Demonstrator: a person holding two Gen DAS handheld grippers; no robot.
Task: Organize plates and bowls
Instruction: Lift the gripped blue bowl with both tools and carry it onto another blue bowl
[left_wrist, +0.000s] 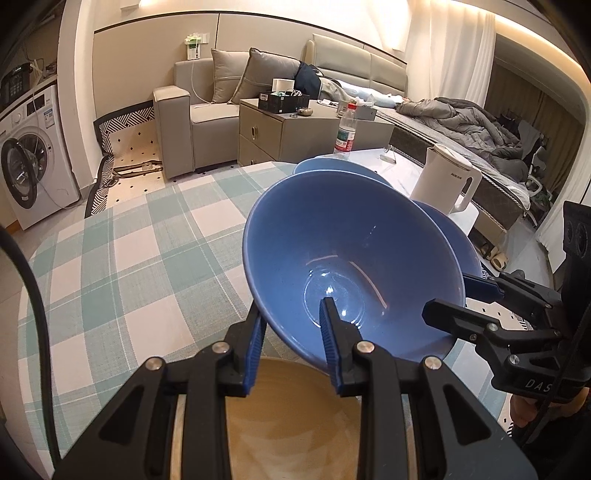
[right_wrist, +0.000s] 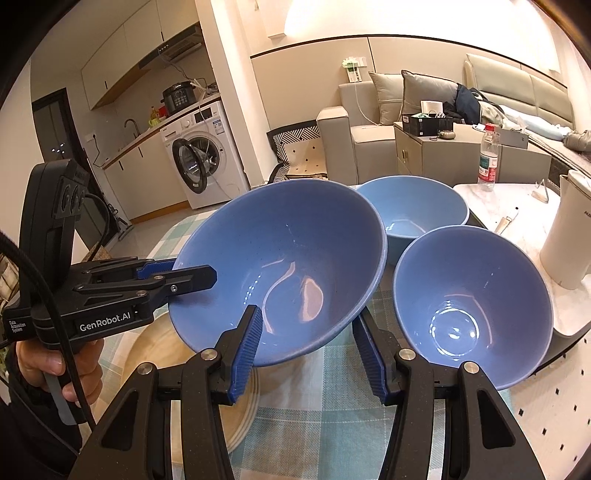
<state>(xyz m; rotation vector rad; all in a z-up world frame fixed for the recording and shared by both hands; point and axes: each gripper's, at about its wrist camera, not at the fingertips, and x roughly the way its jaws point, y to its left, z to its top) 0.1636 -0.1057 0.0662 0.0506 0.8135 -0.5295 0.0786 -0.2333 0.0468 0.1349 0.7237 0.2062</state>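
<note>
Both tools are clamped on the same big blue bowl (right_wrist: 280, 273): left tool (left_wrist: 291, 332) pinches its near rim, right tool (right_wrist: 306, 343) grips the opposite rim with wider-set jaws. The bowl hangs tilted over a wooden plate (left_wrist: 291, 413). Two smaller blue bowls (right_wrist: 472, 306) sit loose on the table (left_wrist: 122, 266), so nothing's stacked yet.

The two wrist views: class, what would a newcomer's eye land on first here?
A large glossy blue bowl fills the middle, tilted above a round pale wooden plate and gripped at its rim by the left gripper and the right gripper. Two smaller blue bowls sit on the green-and-white checked tablecloth behind it.
</note>
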